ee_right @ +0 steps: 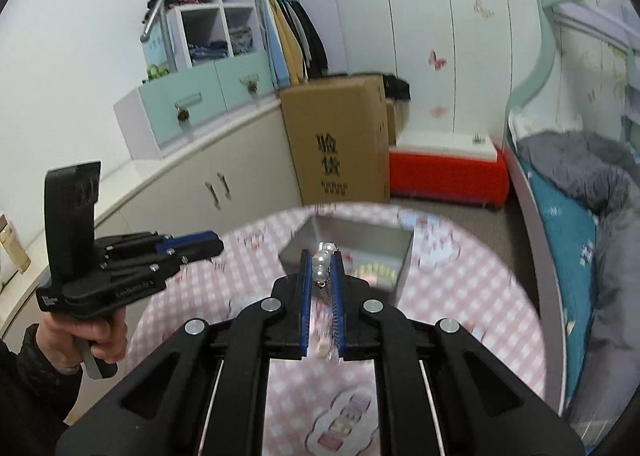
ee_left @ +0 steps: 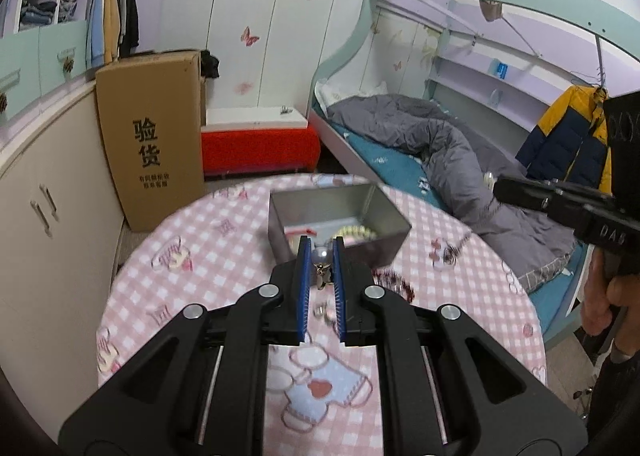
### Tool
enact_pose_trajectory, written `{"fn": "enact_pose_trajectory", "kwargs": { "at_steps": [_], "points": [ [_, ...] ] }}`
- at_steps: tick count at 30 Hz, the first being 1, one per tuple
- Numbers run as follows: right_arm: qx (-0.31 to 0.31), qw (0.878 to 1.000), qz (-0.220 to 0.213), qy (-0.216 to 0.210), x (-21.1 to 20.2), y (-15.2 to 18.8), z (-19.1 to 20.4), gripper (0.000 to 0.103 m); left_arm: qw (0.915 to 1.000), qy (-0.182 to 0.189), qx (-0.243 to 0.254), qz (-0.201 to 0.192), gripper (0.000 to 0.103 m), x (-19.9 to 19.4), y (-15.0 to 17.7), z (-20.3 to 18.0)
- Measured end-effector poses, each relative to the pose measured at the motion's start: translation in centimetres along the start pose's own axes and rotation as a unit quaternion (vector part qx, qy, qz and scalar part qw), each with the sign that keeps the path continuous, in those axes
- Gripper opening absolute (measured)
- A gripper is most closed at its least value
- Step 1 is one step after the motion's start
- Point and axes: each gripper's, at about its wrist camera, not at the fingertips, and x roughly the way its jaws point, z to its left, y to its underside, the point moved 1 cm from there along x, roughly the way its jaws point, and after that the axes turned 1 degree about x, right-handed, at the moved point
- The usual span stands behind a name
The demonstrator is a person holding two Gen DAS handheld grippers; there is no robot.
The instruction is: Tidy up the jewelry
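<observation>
A silver metal tin stands open on the round table with a pink checked cloth; a beaded bracelet lies inside it. My left gripper is shut on a pearl earring with a metal clasp hanging below it, held above the table just short of the tin. In the right wrist view my right gripper is shut on a pearl piece with a chain hanging down, just short of the tin. Loose small jewelry lies on the cloth.
A tall cardboard box stands on the floor behind the table, with a red-sided bench beside it. A bunk bed with a grey duvet is to the right. Cabinets run along the left.
</observation>
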Motion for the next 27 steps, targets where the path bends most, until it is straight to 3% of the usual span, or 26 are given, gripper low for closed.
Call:
{"fn": "enact_pose_trajectory", "kwargs": {
  "at_steps": [9, 13, 16, 18, 19, 20, 21, 24, 27],
  "points": [
    [0.002, 1.0, -0.016, -0.011, 4.0, -5.6, -1.6, 0.008, 0.9996, 0.019, 0.012, -0.017, 0.01, 3.0, -5.7, -0.4],
    [0.017, 1.0, 0.0, -0.013, 6.6, -6.1, -2.7, 0.008, 0.9992, 0.036, 0.014, 0.005, 0.011, 5.7, -6.9, -0.7],
    [0.043, 0.999, 0.019, -0.004, 8.4, -5.5, -3.9, 0.01, 0.9991, 0.026, 0.015, 0.032, 0.013, 8.0, -7.0, -0.5],
    [0.06, 0.998, 0.026, 0.003, 8.9, -5.2, -4.7, 0.027, 0.9989, 0.003, 0.007, 0.046, 0.043, 9.1, -6.9, -0.1],
    [0.072, 0.997, 0.027, 0.01, 9.0, -4.7, -5.3, 0.033, 0.9989, -0.016, 0.0, 0.043, 0.086, 9.1, -6.9, 0.2],
    [0.079, 0.996, 0.026, 0.015, 8.9, -4.5, -5.6, 0.05, 0.9991, -0.032, -0.007, 0.026, 0.096, 8.7, -6.8, 0.4],
    [0.087, 0.996, 0.023, 0.02, 8.7, -4.2, -6.0, 0.07, 0.9992, -0.038, -0.015, 0.003, 0.096, 7.9, -6.7, 0.7],
    [0.103, 0.994, 0.0, 0.038, 7.3, -3.7, -6.6, 0.093, 0.9988, -0.044, -0.022, -0.002, 0.096, 7.0, -6.6, 1.1],
    [0.119, 0.991, -0.014, 0.056, 6.0, -3.4, -7.3, 0.096, 0.9976, -0.062, -0.026, -0.014, 0.096, 5.8, -6.5, 1.4]
  ]
}}
